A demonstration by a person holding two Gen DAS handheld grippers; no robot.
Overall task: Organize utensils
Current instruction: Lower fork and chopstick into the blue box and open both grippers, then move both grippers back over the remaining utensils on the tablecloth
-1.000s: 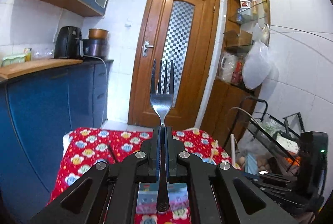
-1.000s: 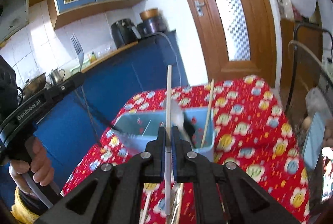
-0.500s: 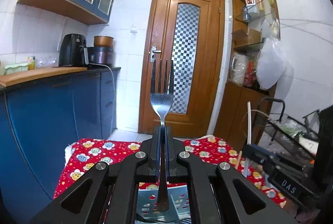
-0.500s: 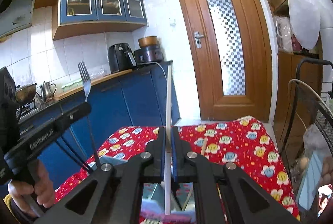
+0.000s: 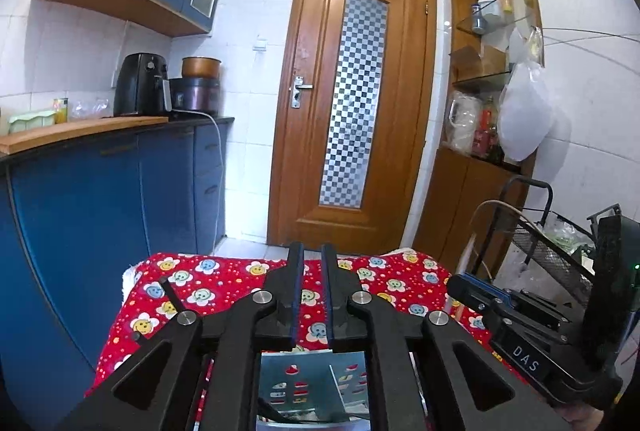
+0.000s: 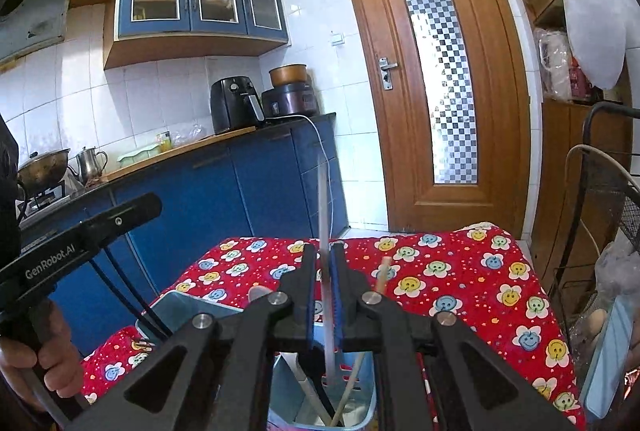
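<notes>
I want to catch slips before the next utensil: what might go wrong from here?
1. The white stick looks blurred between the right gripper's parted jaws, so it may be loose; it might tip and miss the blue holder below.
2. The left gripper, open and empty, hangs close beside the right one over the same holder; they might bump on pulling away.

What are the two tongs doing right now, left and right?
Left tongs: open, empty.
Right tongs: open, white chopstick loose between the fingers.
</notes>
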